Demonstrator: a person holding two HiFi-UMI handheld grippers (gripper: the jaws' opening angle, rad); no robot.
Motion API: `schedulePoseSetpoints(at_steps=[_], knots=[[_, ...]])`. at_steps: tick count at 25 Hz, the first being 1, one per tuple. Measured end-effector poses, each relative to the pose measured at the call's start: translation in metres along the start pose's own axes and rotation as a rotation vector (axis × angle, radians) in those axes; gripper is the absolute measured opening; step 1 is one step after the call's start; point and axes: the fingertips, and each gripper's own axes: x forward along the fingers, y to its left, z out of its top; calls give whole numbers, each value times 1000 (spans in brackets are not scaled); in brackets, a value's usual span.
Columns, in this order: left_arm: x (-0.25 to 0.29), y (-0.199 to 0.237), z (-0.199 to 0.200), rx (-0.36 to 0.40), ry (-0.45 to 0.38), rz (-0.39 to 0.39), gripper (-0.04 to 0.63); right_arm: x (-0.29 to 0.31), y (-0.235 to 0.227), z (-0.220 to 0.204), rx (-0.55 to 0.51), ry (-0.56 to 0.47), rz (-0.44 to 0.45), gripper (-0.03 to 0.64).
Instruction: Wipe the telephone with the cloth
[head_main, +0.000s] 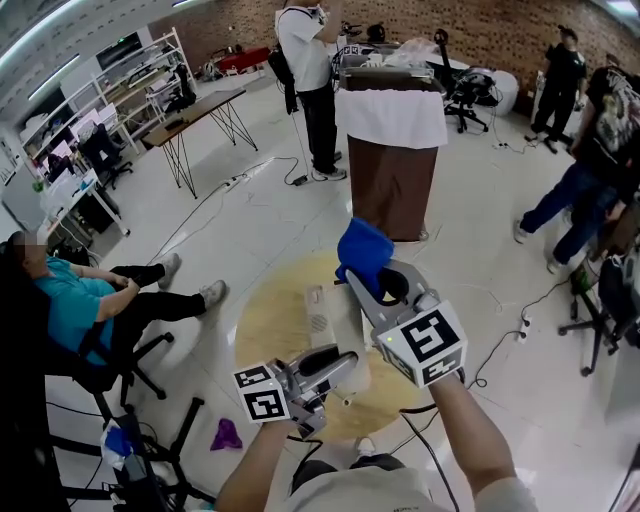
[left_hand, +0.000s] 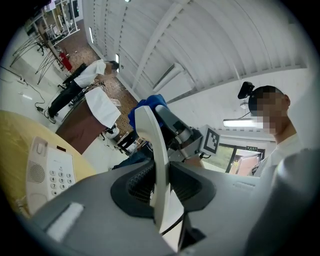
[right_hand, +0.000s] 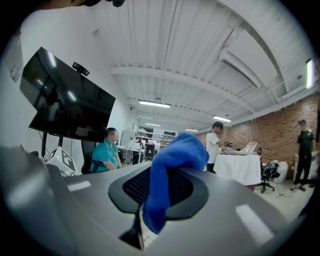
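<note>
The cream telephone base (head_main: 318, 312) lies on the round wooden table (head_main: 262, 320); in the left gripper view the base (left_hand: 50, 175) shows its keypad at lower left. My left gripper (head_main: 328, 364) is shut on the cream handset (head_main: 353, 325), lifted off the base. That handset (left_hand: 156, 165) stands on edge between the jaws of the left gripper (left_hand: 159, 187). My right gripper (head_main: 384, 284) is shut on the blue cloth (head_main: 362, 254), held just beyond the handset's far end. The cloth (right_hand: 172, 165) bulges out from between the jaws of the right gripper (right_hand: 159, 192). The same cloth (left_hand: 146, 107) appears behind the handset.
A brown podium draped in white (head_main: 392, 150) stands beyond the table. A seated person (head_main: 90, 300) is at left, with others standing at the back and right. Office chairs, floor cables and a purple rag (head_main: 225, 435) surround the table.
</note>
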Motion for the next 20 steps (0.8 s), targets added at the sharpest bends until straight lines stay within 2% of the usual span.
schedulePoseSetpoints(at_steps=[9,14,20], knots=[[6,3,-12,23,49,30,83,5,18,13,-42,-18,43,64],[11,8,-20,59,107,65,83,9,25,15,-47,-14,68,64],[12,17,-23,53,106,82,83,15,46,17,-47,-10,126,64]])
